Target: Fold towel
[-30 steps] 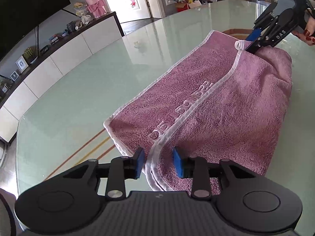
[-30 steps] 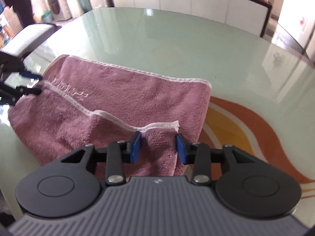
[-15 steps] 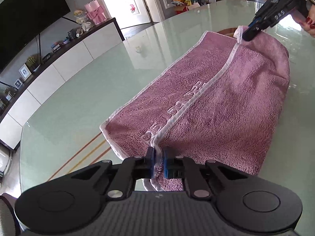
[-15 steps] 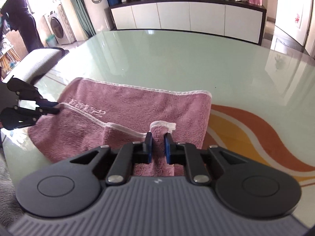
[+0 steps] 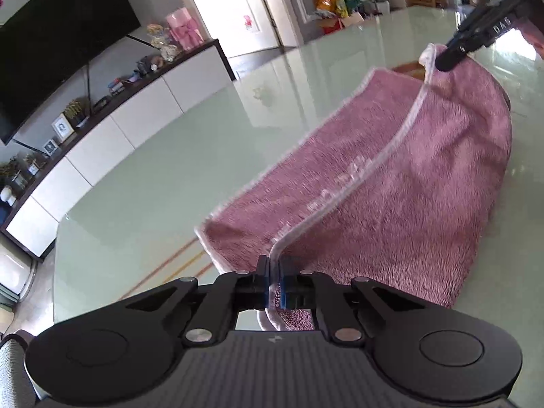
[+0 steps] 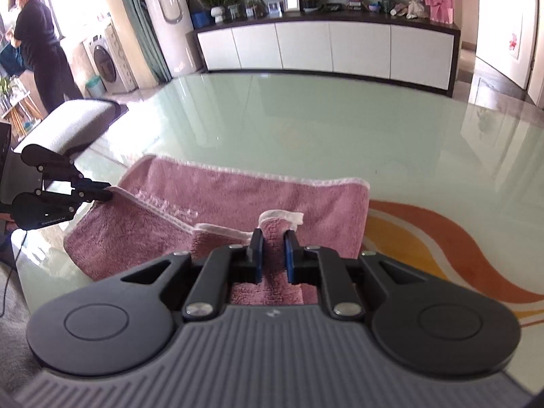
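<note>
1. One pink towel point(image 5: 401, 183), white-hemmed, folded over itself on the table, embossed lettering along the upper hem; both ends of that hem raised off the lower layer.
2. Left gripper point(image 5: 274, 284): jaws closed tight on the near corner of the hem.
3. Right gripper point(image 6: 272, 255): jaws narrow, pinching a bunched corner of towel that stands up between the blue pads point(image 6: 256, 255).
4. Table point(image 6: 306, 119): pale green glass, glossy, with orange and yellow curved bands near the towel's end.
5. Sideboard point(image 6: 329, 47): white doors, dark top, carrying plants, photo frames and a pink gift box point(image 6: 440, 0).
6. Television point(image 5: 51, 51) on the wall above it.
7. Person point(image 6: 37, 47) in dark clothes beside a washer point(image 6: 108, 64).
</note>
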Motion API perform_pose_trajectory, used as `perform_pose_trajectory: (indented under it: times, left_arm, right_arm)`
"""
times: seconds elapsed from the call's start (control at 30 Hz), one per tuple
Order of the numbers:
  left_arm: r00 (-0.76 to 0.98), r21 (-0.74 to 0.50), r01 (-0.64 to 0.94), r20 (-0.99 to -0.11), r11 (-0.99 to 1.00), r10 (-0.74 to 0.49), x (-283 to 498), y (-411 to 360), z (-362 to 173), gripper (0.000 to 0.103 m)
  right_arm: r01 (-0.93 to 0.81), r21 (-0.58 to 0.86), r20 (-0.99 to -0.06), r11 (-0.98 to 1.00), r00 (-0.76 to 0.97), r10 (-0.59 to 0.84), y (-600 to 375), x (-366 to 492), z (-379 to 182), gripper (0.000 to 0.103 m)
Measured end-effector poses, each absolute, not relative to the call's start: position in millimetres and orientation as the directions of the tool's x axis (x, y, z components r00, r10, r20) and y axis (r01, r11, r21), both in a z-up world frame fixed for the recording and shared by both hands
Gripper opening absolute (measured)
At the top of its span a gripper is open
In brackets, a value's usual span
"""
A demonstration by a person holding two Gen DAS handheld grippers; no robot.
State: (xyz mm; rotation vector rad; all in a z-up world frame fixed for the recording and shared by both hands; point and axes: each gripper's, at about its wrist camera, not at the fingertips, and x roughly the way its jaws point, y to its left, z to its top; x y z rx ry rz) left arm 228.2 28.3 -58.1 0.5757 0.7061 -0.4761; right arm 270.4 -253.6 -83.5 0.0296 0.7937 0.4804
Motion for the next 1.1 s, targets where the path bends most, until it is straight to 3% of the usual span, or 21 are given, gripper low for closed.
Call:
perform_pose_trajectory:
  times: [0.4,1.1]
  left_arm:
    - [0.762,0.375,0.46,-0.632,0.805,-0.141,269.6,22.2,-38.2,0.006]
    - [0.705,0.393,0.408,-0.71,0.824,-0.01,311.2,16.3,-72.0,0.011]
  right_arm:
    - [-0.299,0.19,-0.624,0.935,0.699,0.35,-255.6,302.0,-75.5,0.012]
    - [-0.243,0.018,-0.721,0.97,0.669,0.181,-229.6,347.0,-142.2,0.015]
